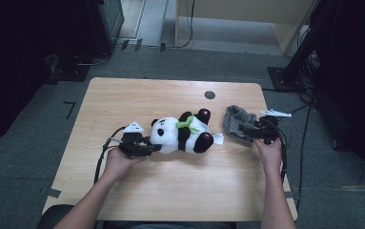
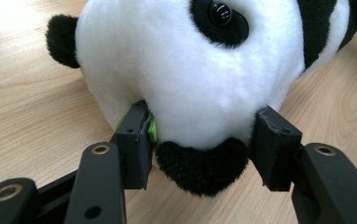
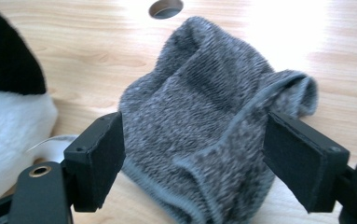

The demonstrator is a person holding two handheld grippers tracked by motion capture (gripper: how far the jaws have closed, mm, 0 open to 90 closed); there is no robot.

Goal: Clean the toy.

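Wooden table (image 1: 170,191) carries a plush panda (image 1: 182,133) lying mid-table, its head pinched by the left gripper (image 2: 204,140). Grey knitted sock (image 3: 209,140), crumpled right of the panda, sits between the right gripper's (image 3: 192,158) wide-parted jaws, unpinched; its cuff should be regripped.

A light wooden rectangular table (image 1: 123,95) with a small round dark hole (image 1: 209,94) near its far edge carries a black-and-white plush panda (image 1: 182,135) lying at its middle and a crumpled grey knitted cloth (image 1: 236,121) to the right.
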